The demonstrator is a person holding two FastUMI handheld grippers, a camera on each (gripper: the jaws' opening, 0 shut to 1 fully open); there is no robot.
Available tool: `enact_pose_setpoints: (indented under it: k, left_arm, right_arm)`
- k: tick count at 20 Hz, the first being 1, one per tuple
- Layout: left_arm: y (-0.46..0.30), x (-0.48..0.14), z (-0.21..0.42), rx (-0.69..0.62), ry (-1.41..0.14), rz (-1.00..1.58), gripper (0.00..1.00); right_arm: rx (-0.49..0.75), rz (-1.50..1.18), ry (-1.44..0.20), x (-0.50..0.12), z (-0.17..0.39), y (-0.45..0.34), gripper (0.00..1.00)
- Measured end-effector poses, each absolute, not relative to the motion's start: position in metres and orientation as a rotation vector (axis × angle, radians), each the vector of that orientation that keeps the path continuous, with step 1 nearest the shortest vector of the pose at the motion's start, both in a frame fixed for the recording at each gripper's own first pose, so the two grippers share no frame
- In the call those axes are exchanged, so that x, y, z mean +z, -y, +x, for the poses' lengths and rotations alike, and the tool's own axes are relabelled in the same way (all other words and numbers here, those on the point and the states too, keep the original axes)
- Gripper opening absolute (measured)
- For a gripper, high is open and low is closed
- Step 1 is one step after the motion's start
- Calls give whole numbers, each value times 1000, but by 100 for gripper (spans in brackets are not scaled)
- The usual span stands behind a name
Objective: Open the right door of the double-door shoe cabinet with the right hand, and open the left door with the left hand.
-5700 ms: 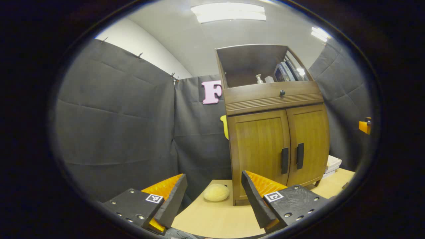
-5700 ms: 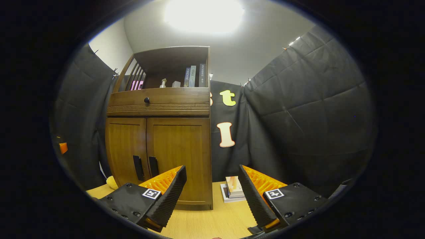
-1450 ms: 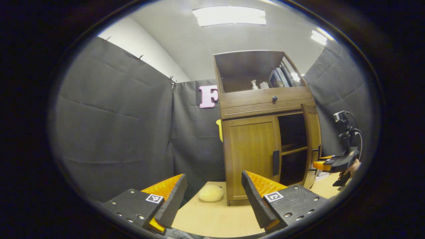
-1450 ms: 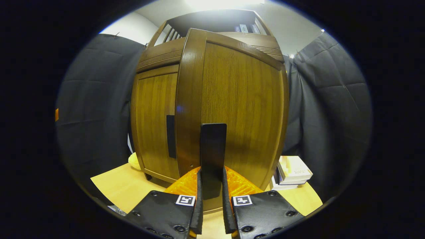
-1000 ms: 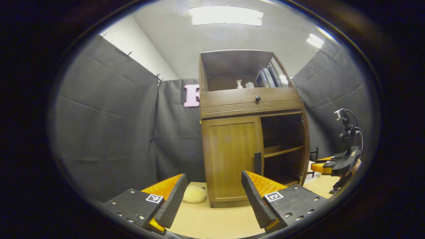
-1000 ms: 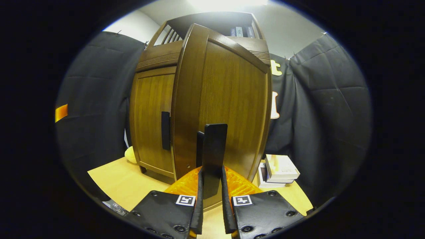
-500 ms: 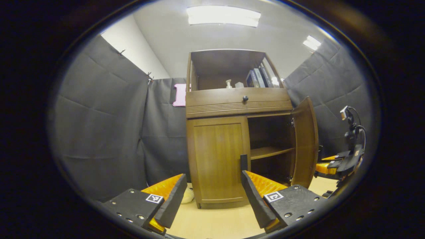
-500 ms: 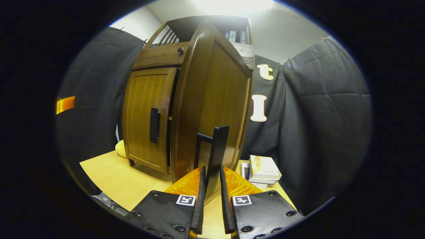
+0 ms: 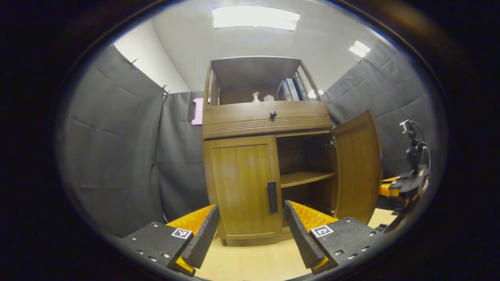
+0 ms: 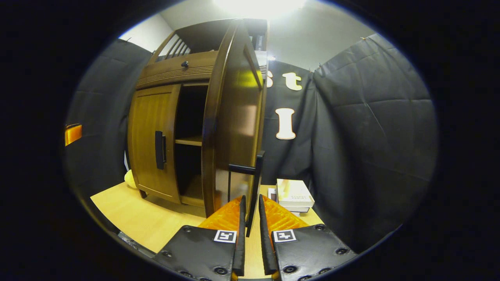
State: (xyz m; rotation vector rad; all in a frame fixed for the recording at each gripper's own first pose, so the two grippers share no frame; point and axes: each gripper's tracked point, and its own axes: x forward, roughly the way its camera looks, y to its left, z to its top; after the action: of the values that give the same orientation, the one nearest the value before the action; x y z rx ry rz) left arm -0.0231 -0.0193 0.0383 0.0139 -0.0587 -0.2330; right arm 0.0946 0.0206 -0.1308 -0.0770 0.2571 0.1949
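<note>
The brown wooden shoe cabinet [image 9: 265, 117] stands on a light wooden table [image 9: 250, 261]. Its left door [image 9: 242, 187] is closed, and that door's dark handle [image 9: 272, 197] lies just beyond my left gripper [image 9: 250, 230], which is open and holds nothing. The right door [image 9: 357, 171] is swung wide open, baring an inner shelf [image 9: 304, 178]. In the right gripper view the right door [image 10: 234, 128] appears almost edge-on. My right gripper [image 10: 250, 218] is shut on its dark handle [image 10: 254, 187]. The closed left door [image 10: 150, 144] lies to the left.
A stack of books [image 10: 293, 194] lies on the table [image 10: 129, 210] right of the cabinet. A yellow round object [image 10: 129, 178] sits behind the cabinet's left corner. Books and a small bottle stand in the open top shelf [image 9: 258, 84]. Black cloth walls close in around.
The right gripper has pulled the right door from partly open to wide open. The left gripper has shifted so that the left door's handle lines up between its fingers.
</note>
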Motion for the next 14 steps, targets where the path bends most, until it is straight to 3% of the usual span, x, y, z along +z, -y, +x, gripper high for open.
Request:
enact_pose_setpoints:
  k: [1,2,13,14]
  left_arm:
    - [20,38,-23,-236,57,17,96]
    - [23,37,-23,-239,54,19,96]
    - [30,28,-9,-276,53,36,97]
    - [30,27,-9,-281,52,37,96]
  right_arm:
    - [185,-76,-257,-132,96,-14,11]
    - [172,-80,-258,-133,96,-7,20]
    - [56,16,-262,-112,69,60,20]
    - [53,21,-252,-106,62,61,12]
